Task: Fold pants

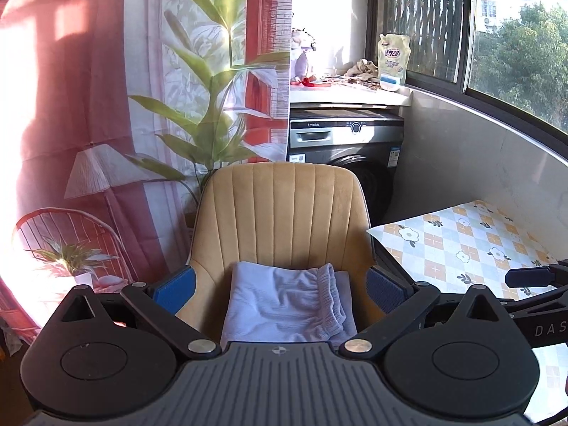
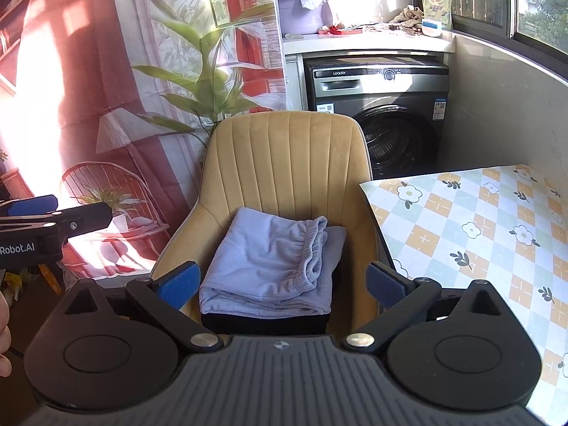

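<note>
Folded light blue pants [image 1: 287,303] [image 2: 271,271] lie on the seat of a yellow chair [image 1: 284,209] [image 2: 287,163], elastic waistband on top toward the right. A dark garment [image 2: 266,323] lies under them at the seat's front. My left gripper [image 1: 282,289] is open, blue pads either side of the pants, held short of them. My right gripper [image 2: 282,284] is open too, above the seat's front edge, nothing between its fingers. The left gripper [image 2: 53,216] also shows at the left edge of the right wrist view. The right gripper's finger [image 1: 532,277] shows at the right of the left wrist view.
A table with a flowered checked cloth [image 1: 472,245] [image 2: 490,234] stands right of the chair. A washing machine [image 1: 351,149] [image 2: 387,113] sits behind, under a cluttered counter [image 2: 369,41]. A printed curtain [image 1: 106,124] hangs at the left. A hand [image 2: 4,340] shows at the left edge.
</note>
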